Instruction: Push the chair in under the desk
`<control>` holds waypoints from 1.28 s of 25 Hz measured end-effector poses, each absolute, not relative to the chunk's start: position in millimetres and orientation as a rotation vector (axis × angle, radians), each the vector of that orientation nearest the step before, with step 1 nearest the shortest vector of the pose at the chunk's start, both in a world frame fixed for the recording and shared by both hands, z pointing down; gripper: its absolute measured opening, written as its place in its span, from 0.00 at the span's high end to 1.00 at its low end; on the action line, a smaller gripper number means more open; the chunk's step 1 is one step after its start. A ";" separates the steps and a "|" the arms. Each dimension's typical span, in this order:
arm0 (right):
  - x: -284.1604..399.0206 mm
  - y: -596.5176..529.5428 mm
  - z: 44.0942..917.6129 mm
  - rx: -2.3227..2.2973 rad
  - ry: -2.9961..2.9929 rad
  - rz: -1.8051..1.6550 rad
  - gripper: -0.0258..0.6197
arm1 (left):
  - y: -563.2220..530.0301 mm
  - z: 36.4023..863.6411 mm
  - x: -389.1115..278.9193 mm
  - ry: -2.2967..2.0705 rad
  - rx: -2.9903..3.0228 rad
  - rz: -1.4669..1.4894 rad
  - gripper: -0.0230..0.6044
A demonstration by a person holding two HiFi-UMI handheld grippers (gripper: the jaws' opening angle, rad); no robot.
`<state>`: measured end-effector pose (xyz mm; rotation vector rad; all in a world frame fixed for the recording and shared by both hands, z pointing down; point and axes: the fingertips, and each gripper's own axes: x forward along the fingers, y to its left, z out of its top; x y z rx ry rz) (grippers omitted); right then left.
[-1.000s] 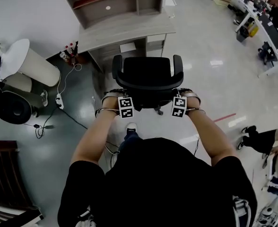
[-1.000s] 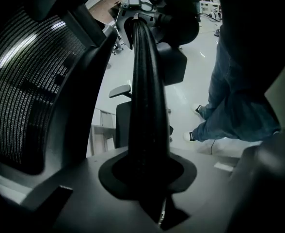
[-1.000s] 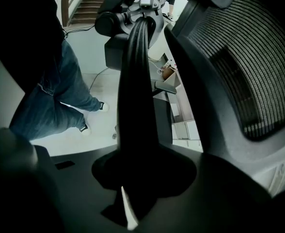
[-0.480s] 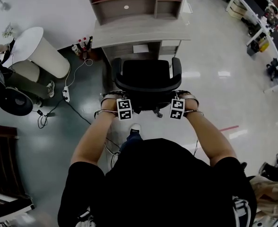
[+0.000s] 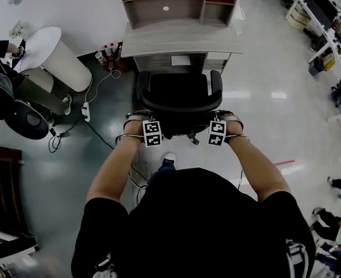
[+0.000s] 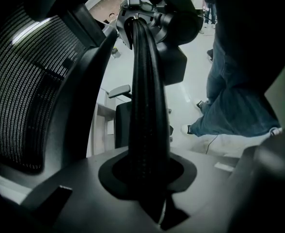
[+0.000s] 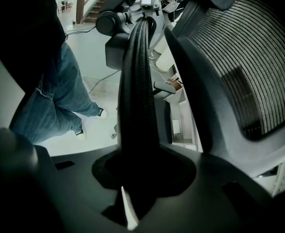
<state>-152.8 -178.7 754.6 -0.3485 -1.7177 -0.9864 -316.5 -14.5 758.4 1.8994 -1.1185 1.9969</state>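
Observation:
A black office chair (image 5: 179, 94) with a mesh back stands in front of me, its seat front at the edge of the grey wooden desk (image 5: 182, 39). My left gripper (image 5: 149, 125) is shut on the left side of the chair's back rim. My right gripper (image 5: 220, 124) is shut on the right side. In the left gripper view the ribbed black rim (image 6: 145, 106) runs straight between the jaws, with the mesh back (image 6: 21, 81) to its left. The right gripper view shows the same rim (image 7: 137, 91) between its jaws and the mesh (image 7: 249, 57) to the right.
A shelf unit (image 5: 179, 2) sits on the desk. Left of the desk are bottles (image 5: 108, 54), a white round table (image 5: 54, 57), a power strip (image 5: 86, 110) with cables on the floor, and a dark seat (image 5: 20, 117). More desks (image 5: 333, 33) line the far right.
The chair, held by both grippers, has rolled forward to the desk; the desk and shelf unit now sit closer above the seat. Both grips are unchanged.

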 end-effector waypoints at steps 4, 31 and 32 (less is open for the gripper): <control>-164.6 -176.3 754.7 -0.354 -1.715 -0.991 0.80 | -10.6 758.3 -326.8 -1.128 1.892 1.994 0.84; -246.6 -217.5 756.1 -0.336 -1.686 -1.033 0.81 | -43.0 755.8 -405.1 -1.166 1.869 2.004 0.84; -250.2 -219.8 756.4 -0.334 -1.685 -1.034 0.81 | -45.1 755.8 -408.7 -1.167 1.868 2.006 0.84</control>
